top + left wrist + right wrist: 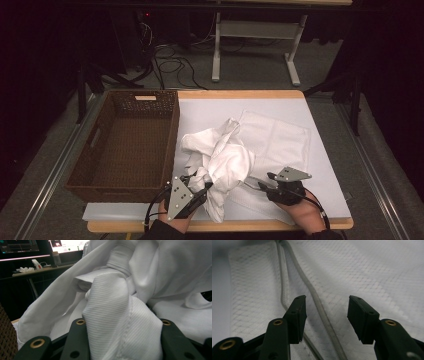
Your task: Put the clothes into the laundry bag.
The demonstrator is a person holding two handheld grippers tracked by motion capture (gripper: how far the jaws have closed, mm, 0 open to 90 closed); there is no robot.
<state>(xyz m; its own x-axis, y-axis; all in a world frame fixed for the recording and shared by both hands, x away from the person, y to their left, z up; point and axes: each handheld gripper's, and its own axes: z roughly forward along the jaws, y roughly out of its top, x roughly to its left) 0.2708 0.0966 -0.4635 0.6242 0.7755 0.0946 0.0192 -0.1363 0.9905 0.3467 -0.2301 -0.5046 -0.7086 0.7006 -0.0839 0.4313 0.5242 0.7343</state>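
My left hand-held gripper [199, 189] pinched the white shirt [220, 160]; it seemed soft and floppy. My right hand-held gripper [261, 186] was open.

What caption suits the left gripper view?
Left gripper clamped on a bunched white cloth, wicker basket at the edge.

Left hand-held gripper [204, 186] clamped shut, right hand-held gripper [262, 184] jaws apart, both low, near the person
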